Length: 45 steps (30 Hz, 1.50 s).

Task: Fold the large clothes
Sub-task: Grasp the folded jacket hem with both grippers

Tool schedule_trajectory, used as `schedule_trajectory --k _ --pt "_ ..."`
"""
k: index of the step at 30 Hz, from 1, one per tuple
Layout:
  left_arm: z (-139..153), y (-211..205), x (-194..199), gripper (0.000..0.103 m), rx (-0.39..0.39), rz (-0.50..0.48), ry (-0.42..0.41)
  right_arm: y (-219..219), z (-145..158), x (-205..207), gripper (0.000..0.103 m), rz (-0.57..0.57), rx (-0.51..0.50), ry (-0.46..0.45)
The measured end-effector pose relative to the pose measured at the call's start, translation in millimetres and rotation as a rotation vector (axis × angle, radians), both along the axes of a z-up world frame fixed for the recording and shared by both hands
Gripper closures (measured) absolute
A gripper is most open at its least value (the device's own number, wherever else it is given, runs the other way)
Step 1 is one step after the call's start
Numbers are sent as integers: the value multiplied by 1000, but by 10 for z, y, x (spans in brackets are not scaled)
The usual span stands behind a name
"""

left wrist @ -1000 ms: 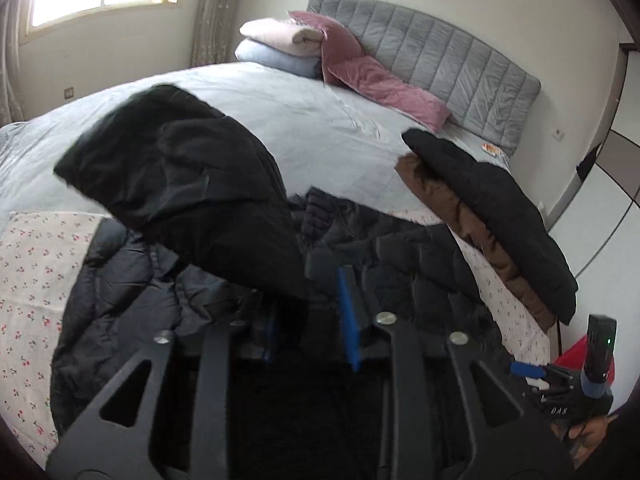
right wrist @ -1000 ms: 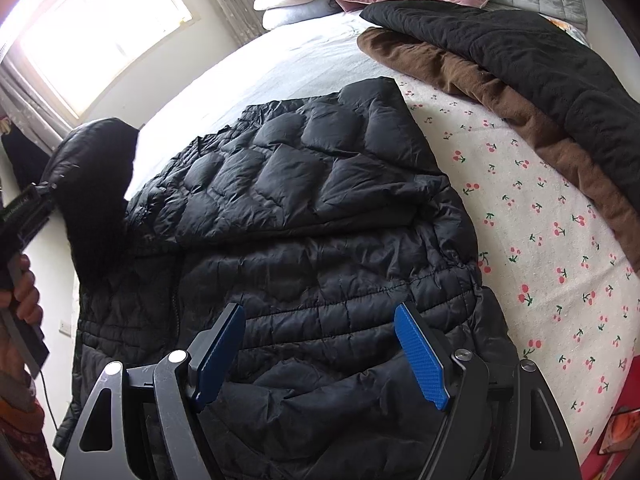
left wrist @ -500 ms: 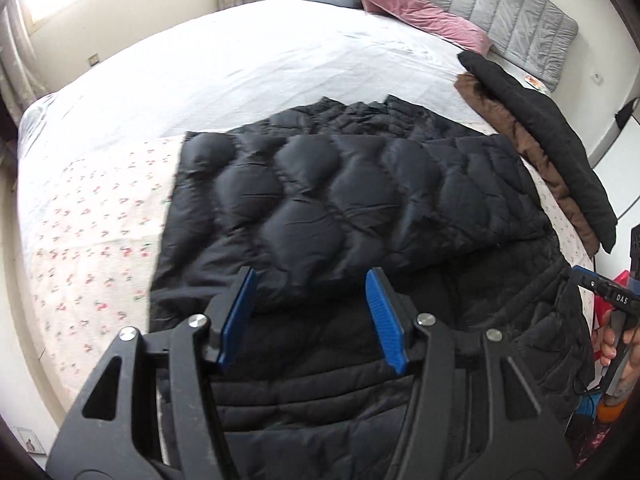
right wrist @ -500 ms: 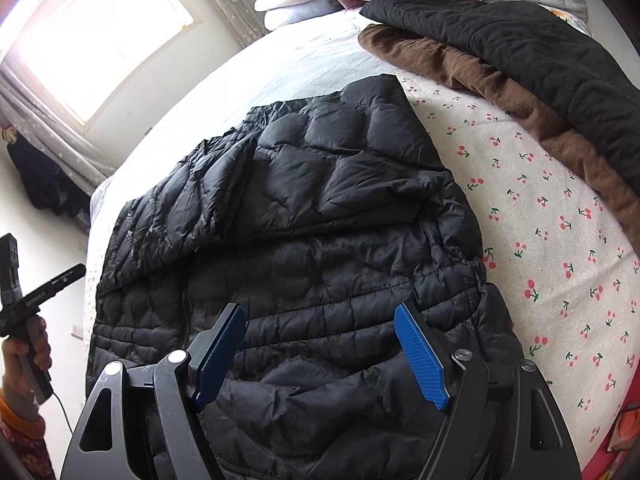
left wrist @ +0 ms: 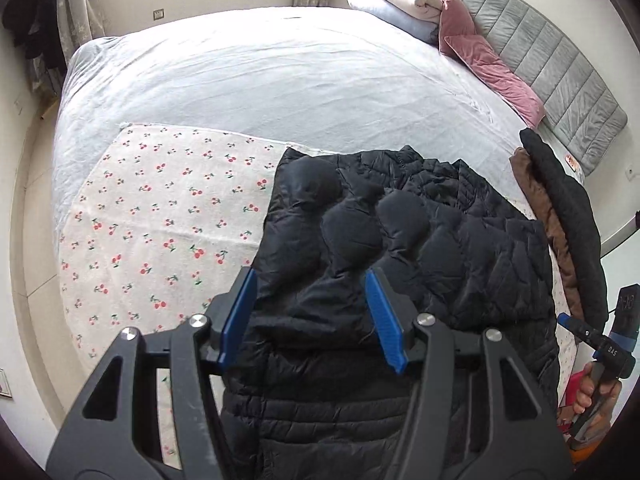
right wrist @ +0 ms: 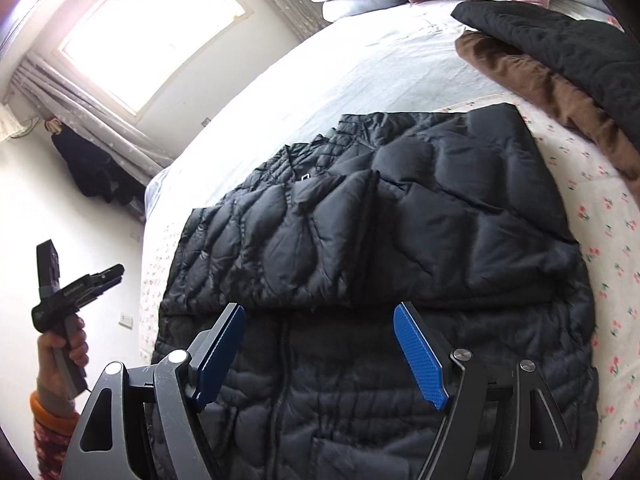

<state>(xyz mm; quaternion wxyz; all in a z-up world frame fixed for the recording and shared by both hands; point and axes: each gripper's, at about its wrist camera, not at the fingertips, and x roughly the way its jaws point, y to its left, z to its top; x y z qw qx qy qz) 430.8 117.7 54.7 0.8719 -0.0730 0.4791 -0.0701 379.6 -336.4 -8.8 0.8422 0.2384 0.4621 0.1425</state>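
Note:
A black quilted puffer jacket [left wrist: 400, 240] lies flat on the cherry-print sheet [left wrist: 168, 216] of the bed, both sleeves folded across its chest. It also shows in the right wrist view [right wrist: 380, 240]. My left gripper [left wrist: 310, 312] is open and empty, hovering over the jacket's left side. My right gripper [right wrist: 320, 352] is open and empty above the jacket's lower front, near the zipper. The left gripper also shows at the left of the right wrist view [right wrist: 114, 270], away from the bed.
A brown garment [right wrist: 540, 76] and a black one [right wrist: 560, 40] lie stacked at the bed's right side. Pillows and a pink blanket [left wrist: 480, 52] sit by the grey headboard [left wrist: 560, 80]. A light blue sheet [left wrist: 260, 80] covers the far bed. Dark clothes hang by the window [right wrist: 92, 164].
My left gripper let go of the black sleeve it held up, which now lies folded across the jacket. The left gripper then drew back to the left. My right gripper stayed open, nearly still.

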Motion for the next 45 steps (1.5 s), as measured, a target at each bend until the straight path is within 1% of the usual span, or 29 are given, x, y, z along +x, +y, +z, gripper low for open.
schedule_trajectory --k 2,3,4,5,6,7,10,12,14,16,18,20,21,22,23,24,25,26,27,28,29,30,32,33,35,38,41,43,45 --pt "-127 -109 120 58 -7 -16 -36 67 -121 241 37 -22 -2 18" --pt "-189 -159 181 60 -10 -22 -52 85 -192 341 50 -33 -4 20" --pt "-261 -200 242 65 -18 -30 -70 109 -265 436 66 -38 -4 18" --pt "-329 -229 299 68 -23 -34 -86 132 -331 519 74 -37 -2 20" --pt "-407 -243 357 68 -29 -31 -100 146 -387 585 89 -34 -4 17" --pt "-481 -247 404 69 -38 -31 -115 169 -422 643 93 -28 -12 2" --pt "-738 -199 506 69 -47 -8 -149 212 -460 752 95 -17 -74 -64" --pt "-939 -127 550 69 -48 15 -143 212 -470 810 95 -13 -118 -90" --pt "-1142 -37 578 69 -45 55 -123 213 -482 856 95 -22 -177 -98" --pt "-1274 67 581 69 -80 90 -112 207 -515 894 94 -21 -209 -100" --pt "-1276 137 574 69 -121 109 -111 186 -550 908 94 -27 -218 -95" --pt "-1197 166 535 68 -129 122 -121 144 -568 867 90 -31 -192 -91" --pt "-1153 173 500 68 -127 123 -124 112 -565 823 85 -30 -170 -83" --pt "-1103 173 456 65 -131 115 -122 74 -546 750 81 -23 -145 -80" --pt "-1054 170 404 56 -135 107 -121 33 -520 674 78 -14 -122 -85" --pt "-999 167 337 49 -135 101 -122 -8 -474 574 73 -11 -107 -93" --pt "-934 161 247 38 -132 96 -129 -50 -433 491 63 -10 -97 -97" --pt "-869 149 151 30 -120 95 -139 -96 -389 398 57 -5 -88 -97" --pt "-803 135 40 27 -101 95 -145 -138 -332 302 49 0 -82 -99" --pt "-725 115 -84 23 -83 91 -152 -181 -278 202 46 2 -80 -101" --pt "-665 99 -196 20 -55 89 -147 -219 -211 96 44 3 -86 -101" --pt "-612 99 -302 19 -29 96 -136 -249 -146 -18 40 5 -101 -99" --pt "-499 106 -555 17 -13 114 -117 -307 -26 -268 35 3 -146 -88" --pt "-441 124 -697 16 -24 122 -110 -333 25 -393 33 7 -166 -83" --pt "-363 156 -950 12 -48 121 -78 -408 121 -698 31 27 -187 -75" --pt "-275 193 -1335 10 -72 98 -35 -584 226 -1165 29 24 -173 -79" --pt "-235 202 -1723 9 -73 73 -8 -712 251 -1588 25 16 -195 -82" --pt "-221 220 -1960 9 -75 43 0 -792 211 -1866 24 12 -220 -76" --pt "-229 244 -2158 9 -70 4 3 -871 121 -2116 24 17 -224 -62"
